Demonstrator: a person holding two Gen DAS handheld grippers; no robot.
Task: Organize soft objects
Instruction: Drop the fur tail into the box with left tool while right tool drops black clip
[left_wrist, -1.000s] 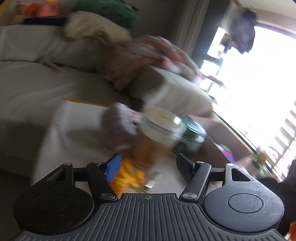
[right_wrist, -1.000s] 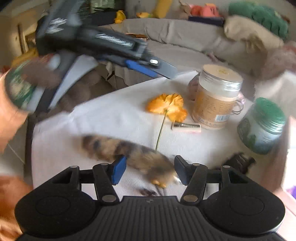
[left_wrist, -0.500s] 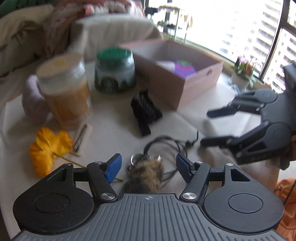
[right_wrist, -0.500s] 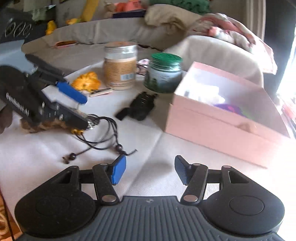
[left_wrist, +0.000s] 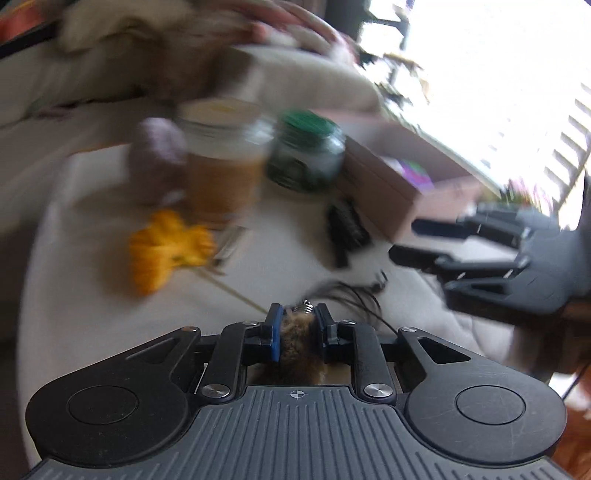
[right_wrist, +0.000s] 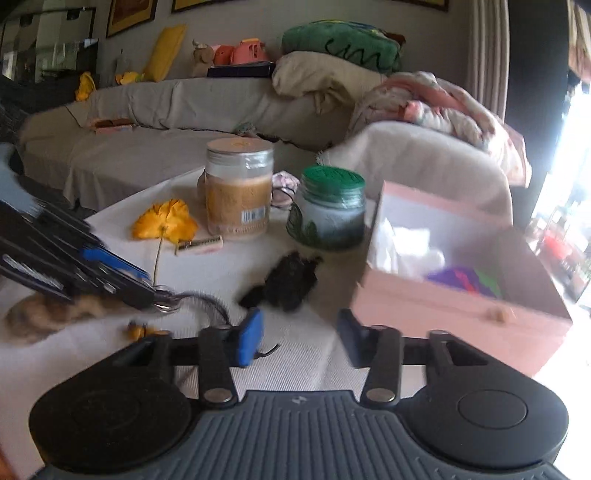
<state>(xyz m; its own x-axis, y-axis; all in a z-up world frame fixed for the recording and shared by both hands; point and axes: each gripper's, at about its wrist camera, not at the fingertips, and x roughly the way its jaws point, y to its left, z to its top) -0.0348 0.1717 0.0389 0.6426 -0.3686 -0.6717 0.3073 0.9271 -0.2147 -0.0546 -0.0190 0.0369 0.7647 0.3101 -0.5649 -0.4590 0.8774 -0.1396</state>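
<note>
Open pink rectangular box (right_wrist: 458, 295), right of the white-clothed table (right_wrist: 295, 354), already holds white and purple soft pieces. Left gripper (left_wrist: 297, 325) has its jaws clamped on the brown striped furry tail charm (right_wrist: 55, 314), near left, not yet boxed. Right gripper (right_wrist: 299, 338) has its jaws apart, empty. Black fuzzy object (right_wrist: 288, 282) remains mid-table.

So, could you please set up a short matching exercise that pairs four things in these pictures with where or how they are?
Things:
1. furry tail
2. purple cloth
3. yellow flower
4. right gripper

States:
a. open, holding nothing
b. lying on the white tablecloth
c. clamped in the left gripper
d. inside the pink box

Pairs: 1-c, 2-d, 3-b, 4-a
</note>
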